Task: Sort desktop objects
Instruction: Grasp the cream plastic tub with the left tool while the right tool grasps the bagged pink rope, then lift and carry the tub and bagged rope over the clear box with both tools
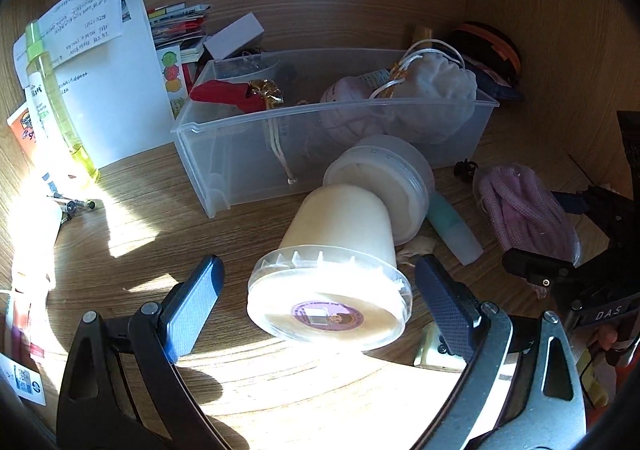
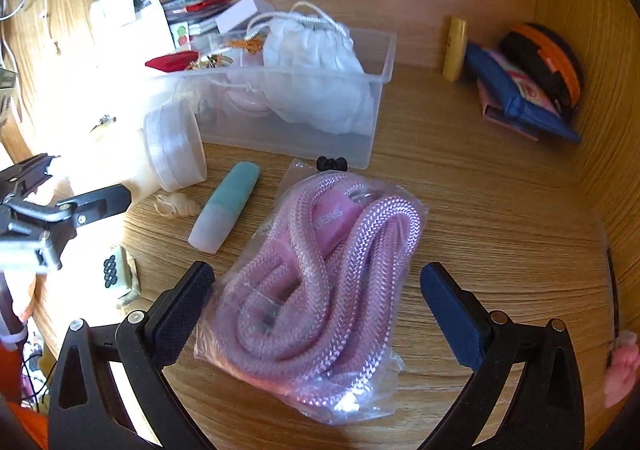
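Observation:
A cream jar (image 1: pixel 336 242) with a clear lid lies on its side on the wooden desk, lid facing me. My left gripper (image 1: pixel 320 304) is open, with a finger on either side of the lid and neither touching it. A pink braided rope in a clear bag (image 2: pixel 320 282) lies flat on the desk. My right gripper (image 2: pixel 316 314) is open and straddles the near end of the bag. Behind both stands a clear plastic bin (image 1: pixel 200 154) holding a white drawstring pouch (image 1: pixel 436 86) and a red item. The bin (image 2: pixel 380 62) also shows in the right wrist view.
A teal tube (image 2: pixel 226 206), crumpled paper (image 2: pixel 176 204) and a black clip (image 2: pixel 331 163) lie between jar and rope. A yellow-green bottle (image 1: pixel 56 102) and white paper (image 1: pixel 108 62) stand at left. A blue pouch (image 2: pixel 516 98) and an orange-black case (image 2: pixel 548 58) lean in the right corner.

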Demonstrator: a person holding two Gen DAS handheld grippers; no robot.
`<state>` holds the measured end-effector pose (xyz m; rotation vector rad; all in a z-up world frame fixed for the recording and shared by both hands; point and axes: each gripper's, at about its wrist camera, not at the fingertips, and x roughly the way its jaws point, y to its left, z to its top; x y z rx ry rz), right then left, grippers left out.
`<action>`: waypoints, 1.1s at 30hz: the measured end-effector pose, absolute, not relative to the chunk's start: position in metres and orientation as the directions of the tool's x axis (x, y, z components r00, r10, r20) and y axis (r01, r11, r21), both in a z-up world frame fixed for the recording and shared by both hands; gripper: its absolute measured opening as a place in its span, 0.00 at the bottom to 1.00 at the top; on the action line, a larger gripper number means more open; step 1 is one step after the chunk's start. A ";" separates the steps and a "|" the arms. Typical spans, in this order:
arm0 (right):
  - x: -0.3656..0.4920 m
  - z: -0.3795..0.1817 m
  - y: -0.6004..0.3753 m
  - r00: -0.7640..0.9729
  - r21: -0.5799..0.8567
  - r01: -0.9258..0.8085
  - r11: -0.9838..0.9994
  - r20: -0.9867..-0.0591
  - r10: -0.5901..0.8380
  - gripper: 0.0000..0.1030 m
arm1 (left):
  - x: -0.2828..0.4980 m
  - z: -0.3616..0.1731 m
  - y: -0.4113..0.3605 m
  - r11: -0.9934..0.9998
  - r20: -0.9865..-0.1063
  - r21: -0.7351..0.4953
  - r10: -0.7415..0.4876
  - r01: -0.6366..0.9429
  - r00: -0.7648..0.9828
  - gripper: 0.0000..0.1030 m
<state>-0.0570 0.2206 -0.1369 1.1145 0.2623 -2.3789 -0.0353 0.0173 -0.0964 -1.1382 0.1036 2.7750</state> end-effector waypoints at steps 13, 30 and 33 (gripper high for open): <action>-0.042 -0.139 0.205 -0.522 -0.013 0.619 -0.785 -0.754 -0.399 0.72 | -0.033 -0.100 0.024 -0.984 -0.696 0.061 0.080 -0.170 -0.713 0.68; -0.037 -0.124 0.227 -0.550 0.096 0.583 -0.806 -0.684 -0.479 0.41 | -0.021 -0.087 0.000 -0.993 -0.641 -0.065 0.119 -0.101 -0.758 0.67; -0.036 -0.119 0.231 -0.558 0.099 0.583 -0.806 -0.672 -0.486 0.37 | -0.020 -0.083 -0.016 -0.987 -0.624 -0.145 0.142 -0.064 -0.769 0.67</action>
